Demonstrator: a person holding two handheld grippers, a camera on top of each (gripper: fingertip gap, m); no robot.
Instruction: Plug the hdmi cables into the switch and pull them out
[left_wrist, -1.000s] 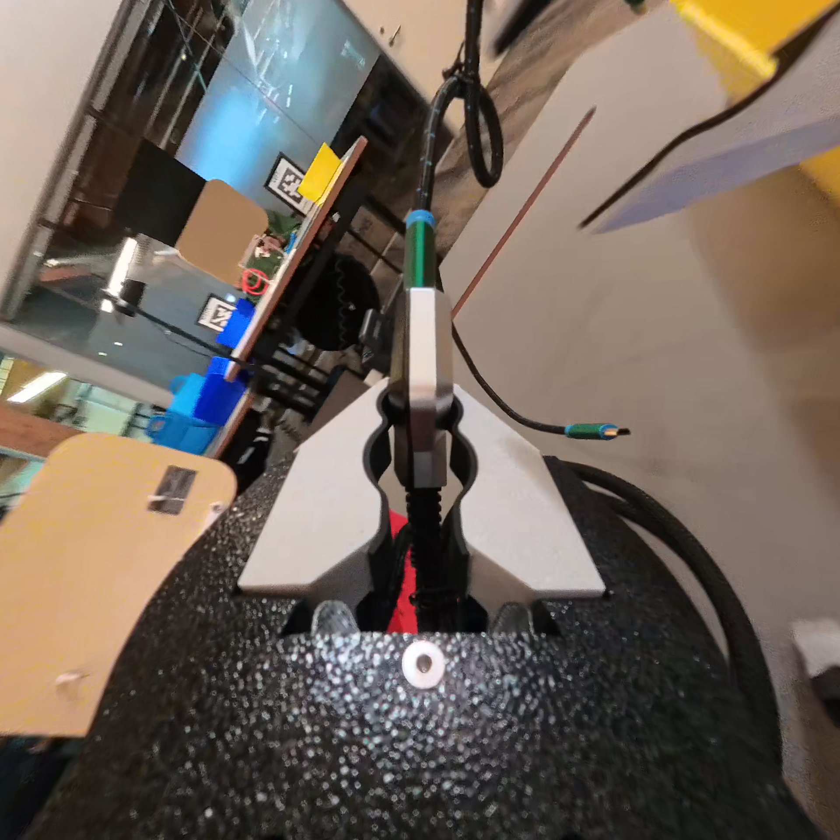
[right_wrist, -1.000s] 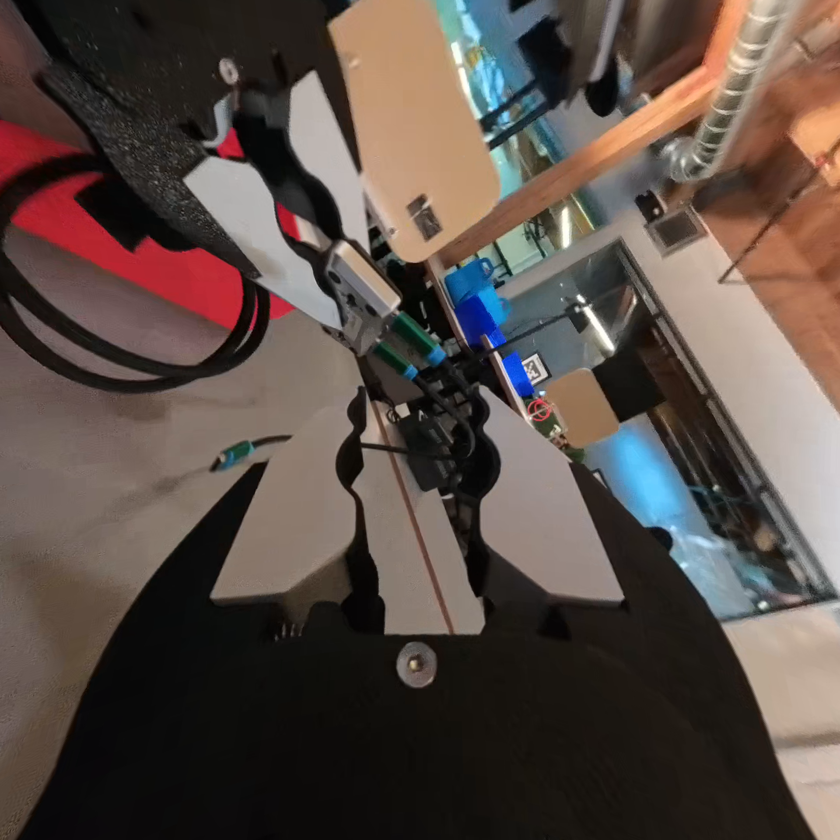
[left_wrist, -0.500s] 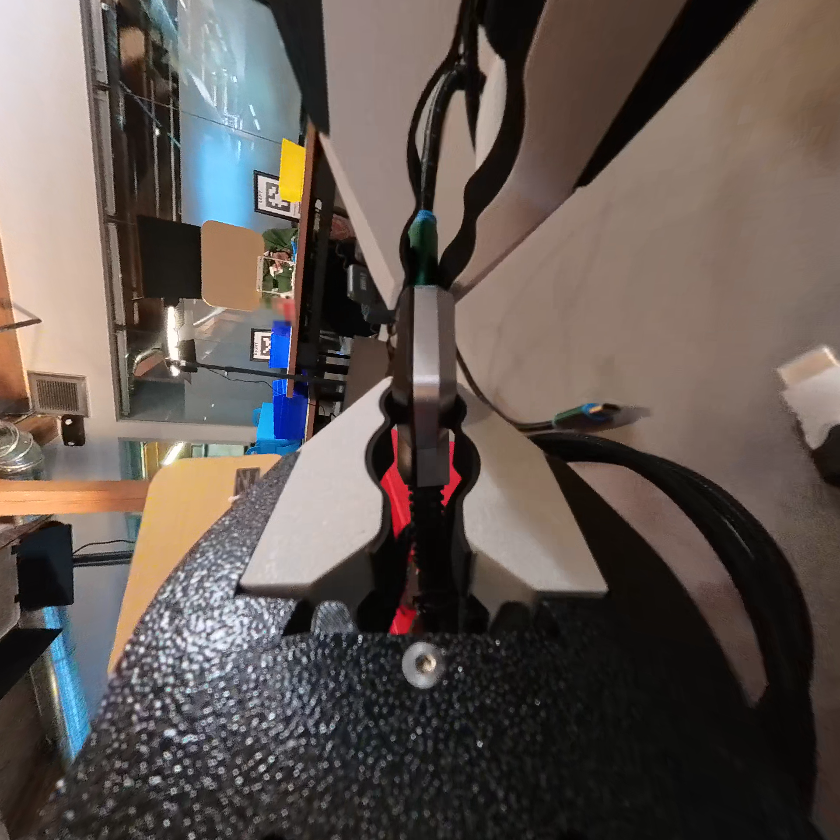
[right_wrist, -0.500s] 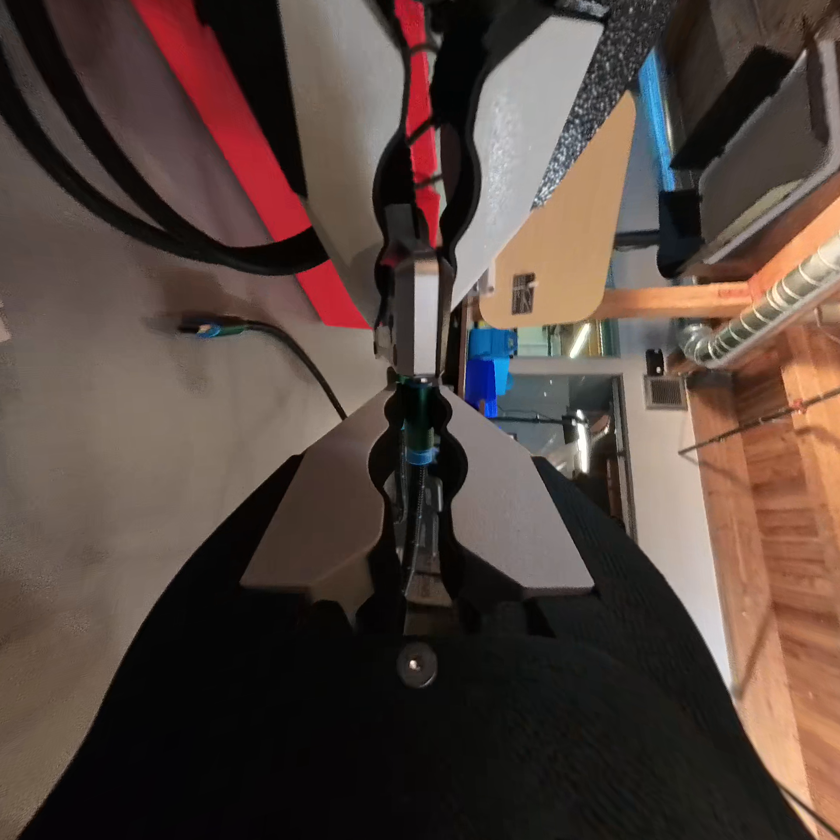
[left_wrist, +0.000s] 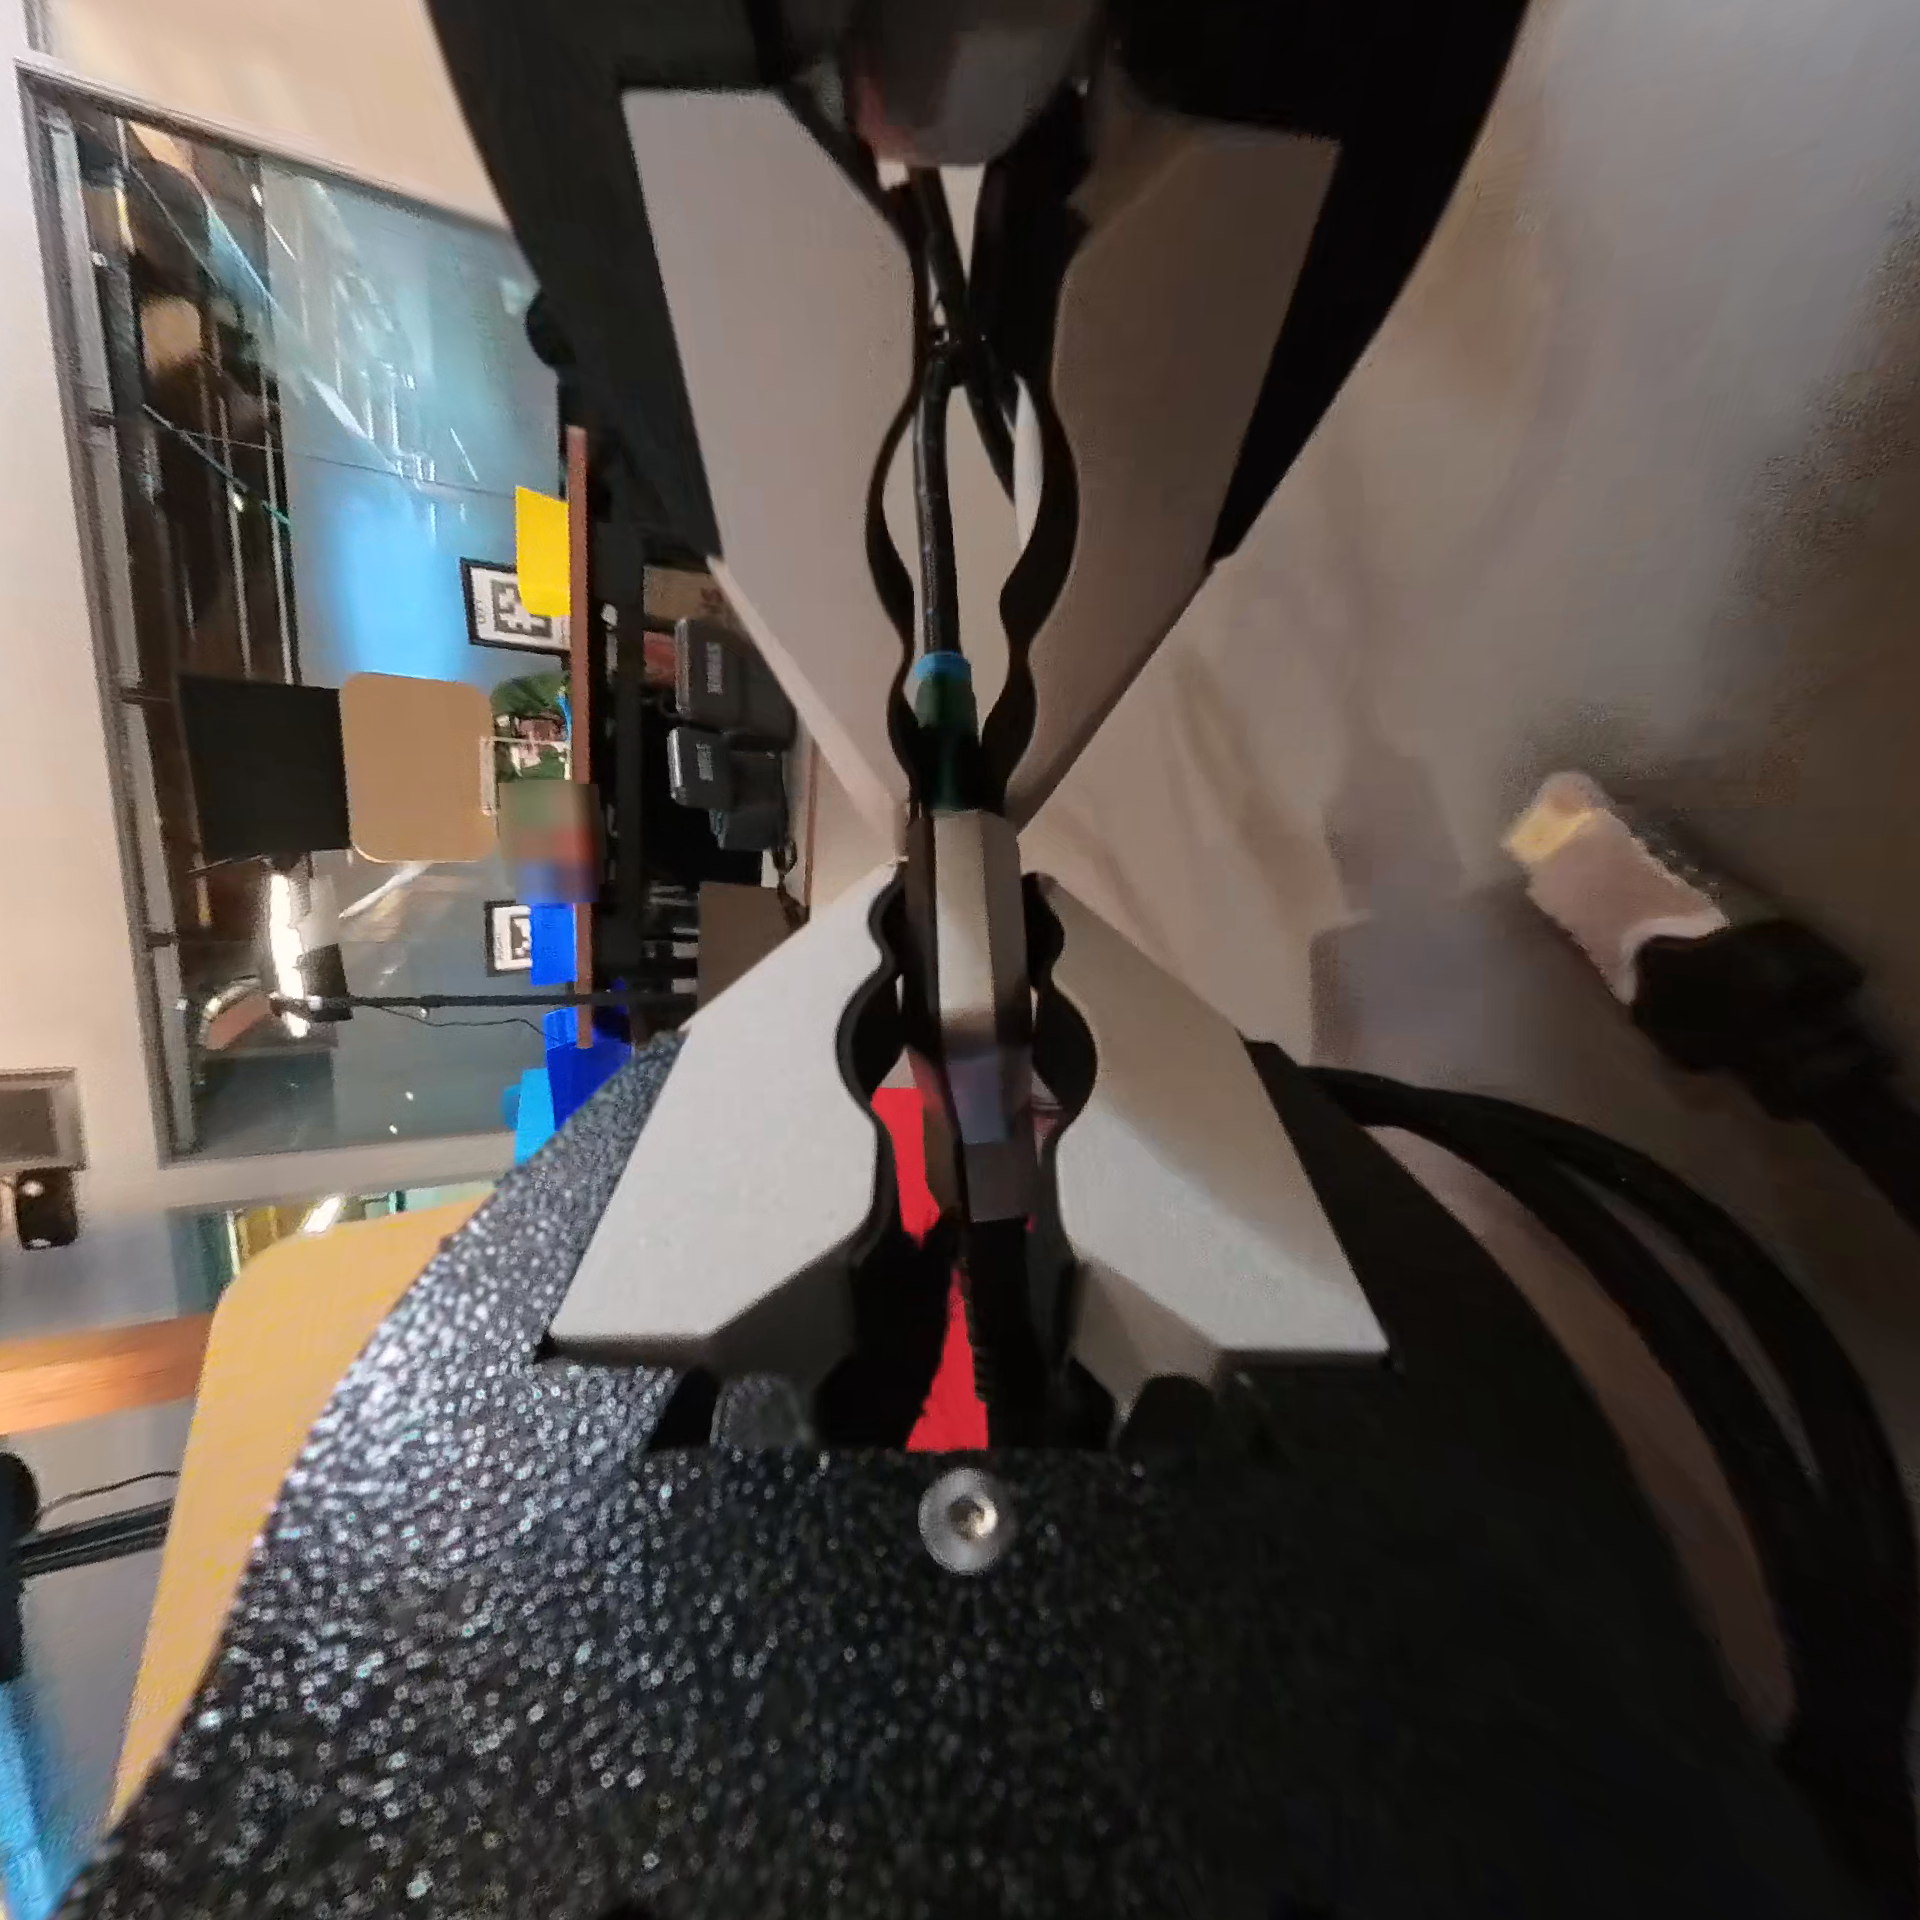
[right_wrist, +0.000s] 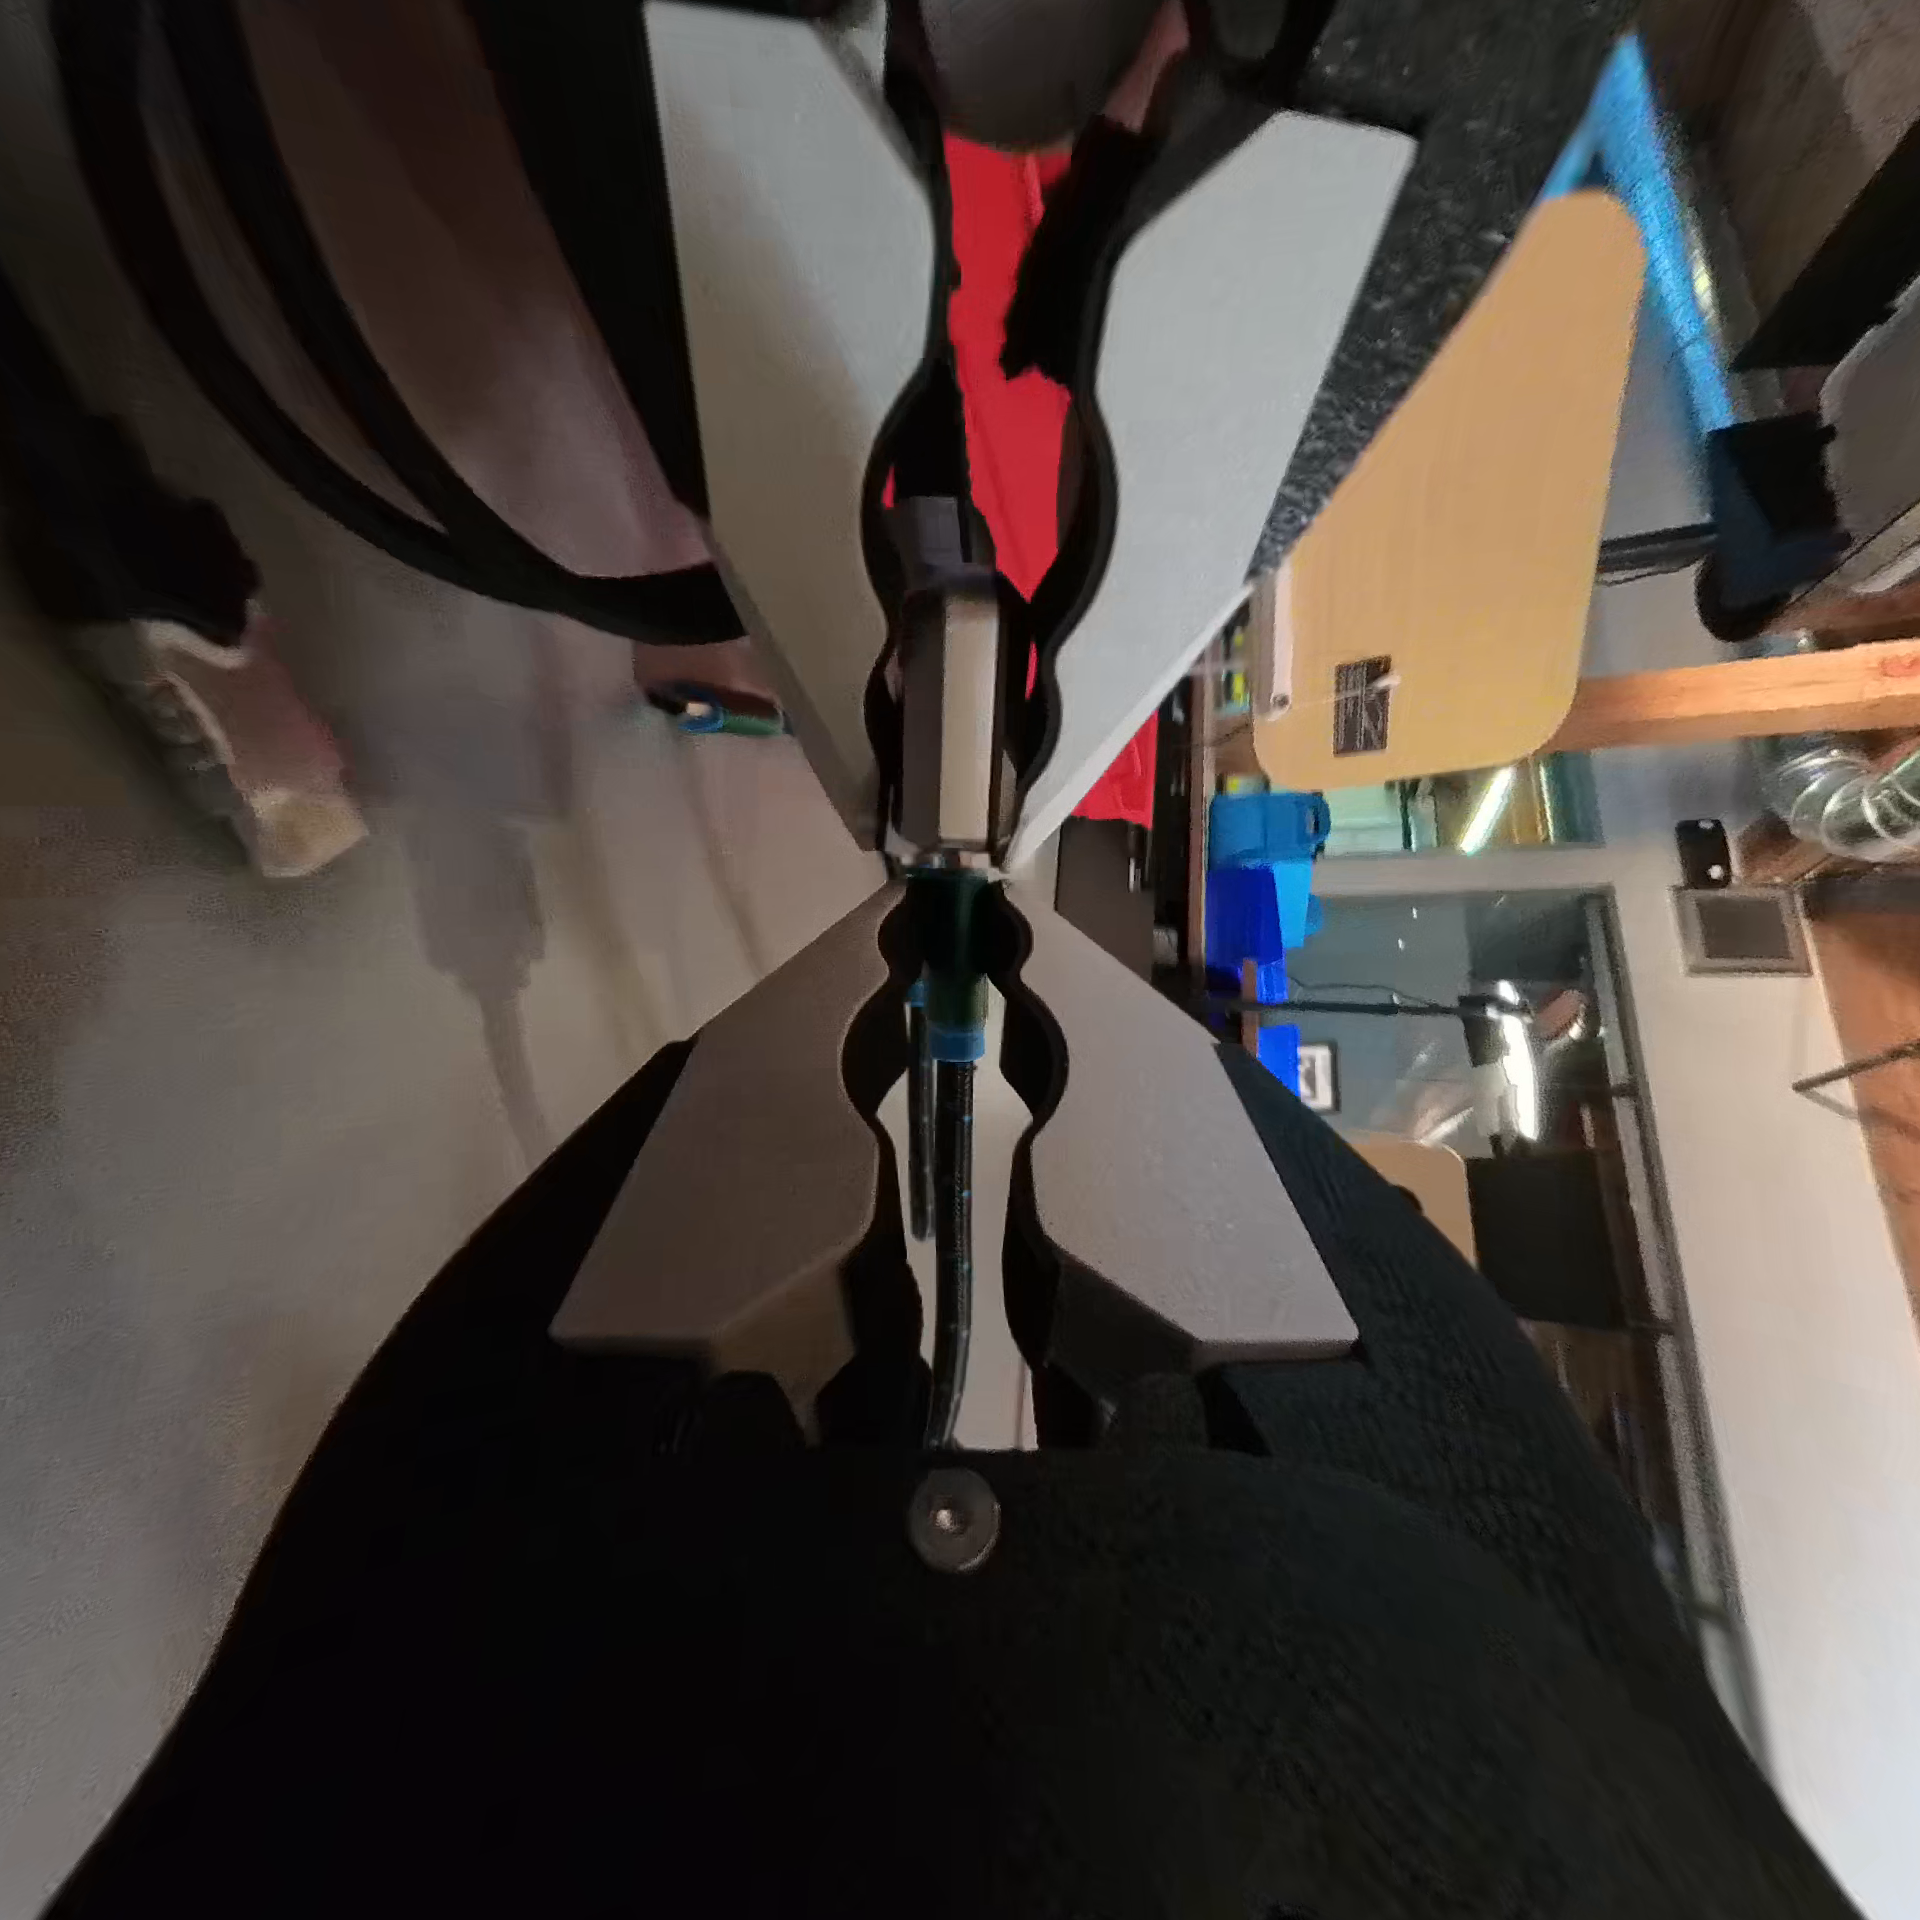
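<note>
My left gripper (left_wrist: 966, 883) is shut on the slim silver switch (left_wrist: 971, 997) and holds it on edge above the table. A green cable plug (left_wrist: 945, 727) with a blue collar sits in the switch's far end. My right gripper (right_wrist: 948, 909) meets the left one tip to tip and is shut on that green plug (right_wrist: 951, 966). Its braided black cable (right_wrist: 951, 1195) runs back between the right fingers. In the right wrist view the switch (right_wrist: 951, 727) stands just beyond the plug, gripped by the left gripper (right_wrist: 948, 831). The right gripper (left_wrist: 961, 810) fills the top of the left wrist view.
A white HDMI plug (left_wrist: 1600, 894) on a thick black cable lies on the beige table (left_wrist: 1558, 520); it also shows in the right wrist view (right_wrist: 260, 748). A loose green plug (right_wrist: 717, 717) lies nearby. Coiled black cable (left_wrist: 1662, 1195) lies beside the left gripper. My two grippers' fingertips are within a few centimetres of each other.
The right gripper has swung in line with the switch and closed on the green plug. Both grippers now stand tip to tip. The left gripper has kept its hold on the switch.
</note>
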